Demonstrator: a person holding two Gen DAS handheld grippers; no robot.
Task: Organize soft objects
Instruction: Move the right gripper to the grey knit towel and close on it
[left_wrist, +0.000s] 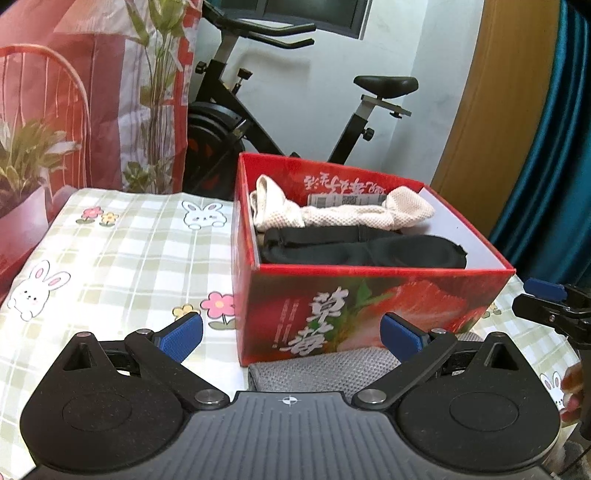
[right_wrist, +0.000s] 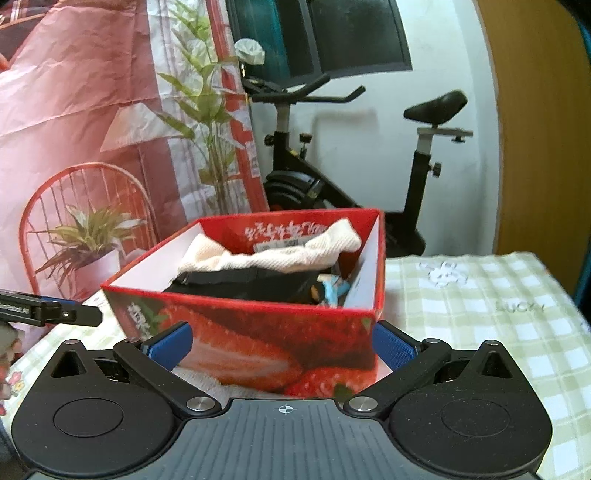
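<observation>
A red strawberry-printed box (left_wrist: 369, 314) (right_wrist: 258, 332) stands on the checked cloth. Inside it lie a cream knitted sock (left_wrist: 343, 216) (right_wrist: 280, 254) at the back and a black soft item (left_wrist: 362, 251) (right_wrist: 247, 284) in front; a small light-blue item (right_wrist: 332, 290) shows at the right inner corner. A grey knitted cloth (left_wrist: 321, 371) lies on the table against the box's near side, just ahead of my left gripper (left_wrist: 291, 338), which is open and holds nothing. My right gripper (right_wrist: 282, 349) is open too, close to the box's front wall, with a pale cloth (right_wrist: 207, 380) below it.
The table wears a green-checked cloth with rabbits and flowers (left_wrist: 122, 251) (right_wrist: 480, 306). An exercise bike (left_wrist: 258, 110) (right_wrist: 332, 184) stands behind the table, beside a red printed backdrop (left_wrist: 74, 92). A wooden door (left_wrist: 498, 110) is at the right. The right gripper's tip (left_wrist: 546, 299) shows at the left view's edge.
</observation>
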